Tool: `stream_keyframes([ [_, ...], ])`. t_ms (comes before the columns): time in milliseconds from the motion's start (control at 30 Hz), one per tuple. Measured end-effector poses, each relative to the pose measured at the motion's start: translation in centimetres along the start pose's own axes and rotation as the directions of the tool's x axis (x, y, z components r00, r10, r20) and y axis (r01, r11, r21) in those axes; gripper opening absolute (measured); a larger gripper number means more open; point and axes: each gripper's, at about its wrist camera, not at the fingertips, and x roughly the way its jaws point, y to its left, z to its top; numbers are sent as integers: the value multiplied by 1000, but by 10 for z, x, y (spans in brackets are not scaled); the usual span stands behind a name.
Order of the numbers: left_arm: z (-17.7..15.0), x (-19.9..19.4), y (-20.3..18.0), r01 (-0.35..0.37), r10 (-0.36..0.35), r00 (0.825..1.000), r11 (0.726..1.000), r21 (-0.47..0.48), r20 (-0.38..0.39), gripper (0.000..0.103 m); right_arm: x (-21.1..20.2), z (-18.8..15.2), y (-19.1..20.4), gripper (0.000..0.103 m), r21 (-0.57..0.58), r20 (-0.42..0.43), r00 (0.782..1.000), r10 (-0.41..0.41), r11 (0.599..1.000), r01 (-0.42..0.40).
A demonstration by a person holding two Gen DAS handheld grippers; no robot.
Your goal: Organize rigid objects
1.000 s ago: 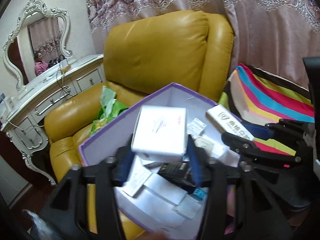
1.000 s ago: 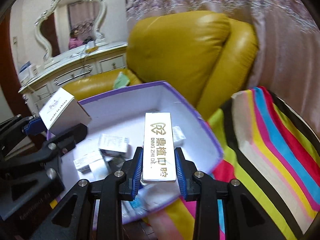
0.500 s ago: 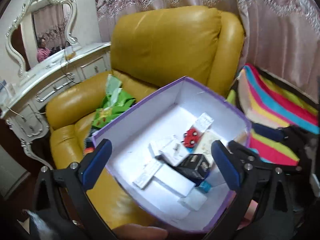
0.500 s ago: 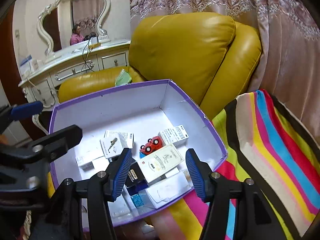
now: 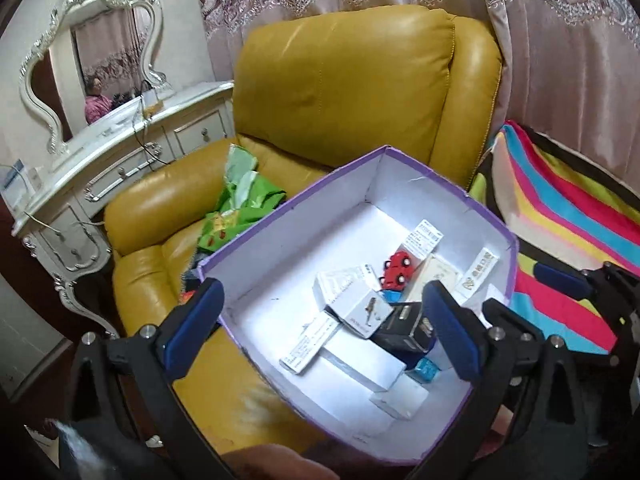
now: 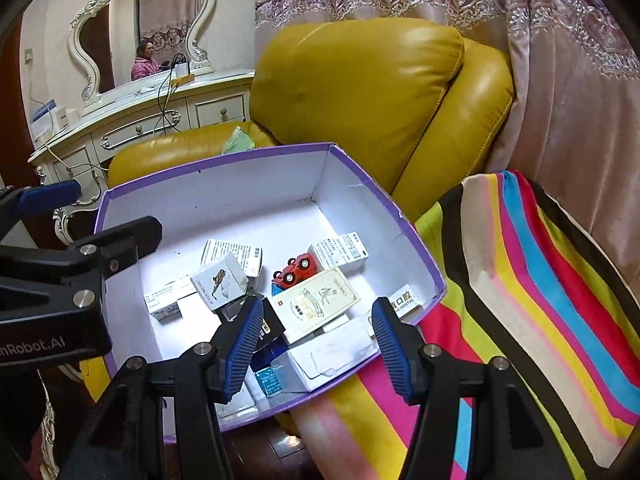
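Both claws hang over the big purple cardboard box with white insides (image 5: 486, 220), which sits on the yellow leather armchair (image 5: 344, 92). The left gripper (image 5: 326, 330) has its blue fingers spread very wide, with nothing pinched between them. The right gripper (image 6: 318, 342) is spread about halfway and pinches nothing either. Both have just been opening, and no box sits in their jaws now.

Inside the purple box there is already a little heap. I can see a small red toy car (image 6: 296, 270), a white box with a gold lizard picture (image 5: 366, 310), a cream flat box with gold print (image 6: 316, 304), a long white box with gold letters (image 5: 478, 276), a black box (image 5: 404, 326) and more small white cartons.

So it looks like most of the sorting is done. The striped rainbow blanket (image 6: 532, 280) beside the box has nothing loose on it that I can see. Some crumpled green bags (image 5: 244, 204) lie on the armchair seat, but they look soft, so they may not count.
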Motion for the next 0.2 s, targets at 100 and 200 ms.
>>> stream_keyframes([
  [100,-2,0,-3,-23,23,1000,1000,10,0,100,0,-3,2,58,1,-3,1000,0,1000,0],
  [200,-3,0,-4,-5,5,1000,1000,9,11,100,-1,-3,4,58,2,-3,1000,-1,1000,1],
])
